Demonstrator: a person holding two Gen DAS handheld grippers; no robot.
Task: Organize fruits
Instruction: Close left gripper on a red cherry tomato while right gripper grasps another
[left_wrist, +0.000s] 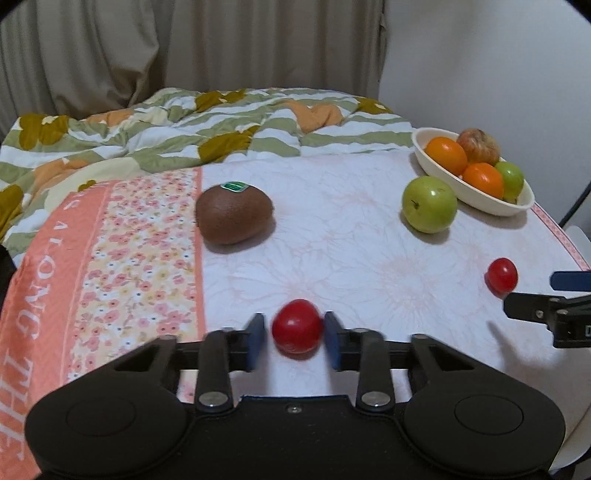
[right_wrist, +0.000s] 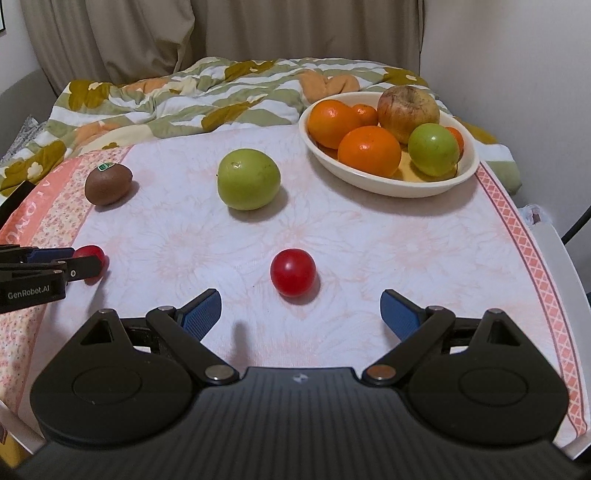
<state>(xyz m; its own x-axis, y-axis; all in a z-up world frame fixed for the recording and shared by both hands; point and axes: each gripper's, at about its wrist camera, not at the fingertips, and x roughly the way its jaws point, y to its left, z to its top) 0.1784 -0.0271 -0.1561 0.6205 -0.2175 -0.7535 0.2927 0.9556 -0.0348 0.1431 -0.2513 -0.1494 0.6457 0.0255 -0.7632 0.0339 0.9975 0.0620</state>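
Observation:
My left gripper (left_wrist: 294, 338) has its blue pads on both sides of a small red tomato (left_wrist: 297, 326) on the table, closed on it. The same tomato shows in the right wrist view (right_wrist: 89, 258), partly hidden by the left gripper's fingers. My right gripper (right_wrist: 300, 310) is open and empty, just short of a second red tomato (right_wrist: 293, 272), which also shows in the left wrist view (left_wrist: 501, 275). A green apple (right_wrist: 248, 179) and a brown kiwi (right_wrist: 108, 183) lie loose on the table. A cream bowl (right_wrist: 469, 170) at the back right holds oranges, an apple and a green apple.
The table carries a white floral cloth (right_wrist: 369, 240) with a pink patterned border (left_wrist: 110, 258). A rumpled green and white quilt (left_wrist: 207, 125) lies behind the table, with curtains beyond. The table's right edge (right_wrist: 554, 251) is near the bowl.

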